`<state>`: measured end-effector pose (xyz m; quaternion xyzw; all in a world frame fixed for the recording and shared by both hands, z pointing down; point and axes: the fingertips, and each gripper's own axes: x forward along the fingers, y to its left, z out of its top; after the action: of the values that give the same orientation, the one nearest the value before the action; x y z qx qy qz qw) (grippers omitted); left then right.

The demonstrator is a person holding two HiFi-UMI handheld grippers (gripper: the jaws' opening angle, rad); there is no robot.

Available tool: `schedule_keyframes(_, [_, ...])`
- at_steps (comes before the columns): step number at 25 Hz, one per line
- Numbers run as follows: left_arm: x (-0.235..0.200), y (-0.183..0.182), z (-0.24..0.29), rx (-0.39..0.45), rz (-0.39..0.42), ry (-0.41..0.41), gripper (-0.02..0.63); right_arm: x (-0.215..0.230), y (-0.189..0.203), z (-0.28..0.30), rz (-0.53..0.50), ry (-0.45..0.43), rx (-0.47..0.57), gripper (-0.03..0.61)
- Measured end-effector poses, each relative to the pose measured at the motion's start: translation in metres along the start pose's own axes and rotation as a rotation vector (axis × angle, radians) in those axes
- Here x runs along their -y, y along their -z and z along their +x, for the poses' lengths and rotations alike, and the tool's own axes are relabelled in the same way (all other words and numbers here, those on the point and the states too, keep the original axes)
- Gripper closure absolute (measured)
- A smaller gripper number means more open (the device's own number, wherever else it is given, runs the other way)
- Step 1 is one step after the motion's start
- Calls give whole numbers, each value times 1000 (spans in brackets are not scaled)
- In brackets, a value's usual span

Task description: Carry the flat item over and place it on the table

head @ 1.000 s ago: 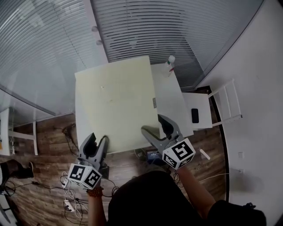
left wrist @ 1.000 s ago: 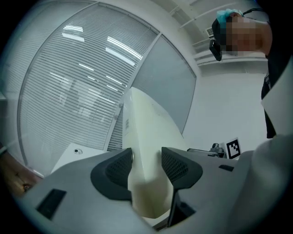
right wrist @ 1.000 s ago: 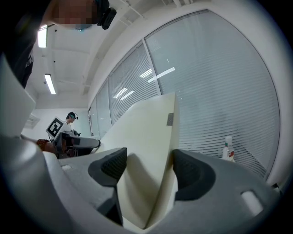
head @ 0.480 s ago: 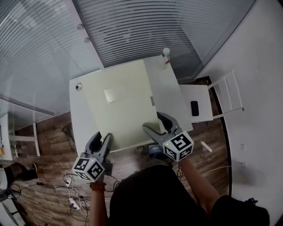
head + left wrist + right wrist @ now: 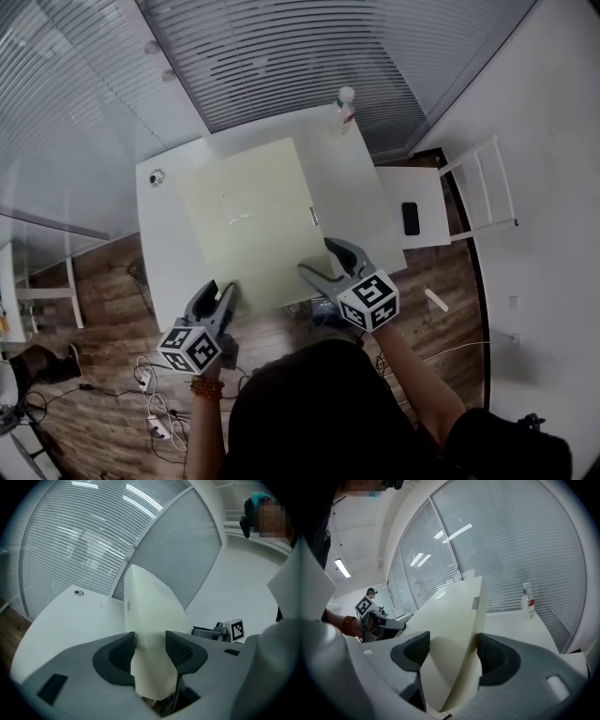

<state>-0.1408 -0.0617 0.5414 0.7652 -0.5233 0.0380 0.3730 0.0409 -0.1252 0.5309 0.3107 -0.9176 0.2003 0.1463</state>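
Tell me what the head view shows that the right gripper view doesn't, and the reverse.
Only the head view: the black phone on the white side stand, the small round item near the table's far corner, and the wooden floor.

Only the right gripper view: a person far off, and a ceiling light.

Both: the flat cream board over the white table, clamped by the left gripper and right gripper, plus the bottle at the table's far edge.

Matt cream board (image 5: 248,220), smooth white table (image 5: 361,183), wooden floor (image 5: 103,281).
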Motion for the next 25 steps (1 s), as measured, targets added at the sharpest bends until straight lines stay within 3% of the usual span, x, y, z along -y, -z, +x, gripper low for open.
schedule_keyframes(10, [-26, 37, 18, -78, -91, -31, 413, 13, 38, 24, 32, -40, -96, 267])
schedule_keyframes(25, [-52, 51, 42, -138, -122, -64, 413, 35, 71, 59, 107, -94, -183, 268])
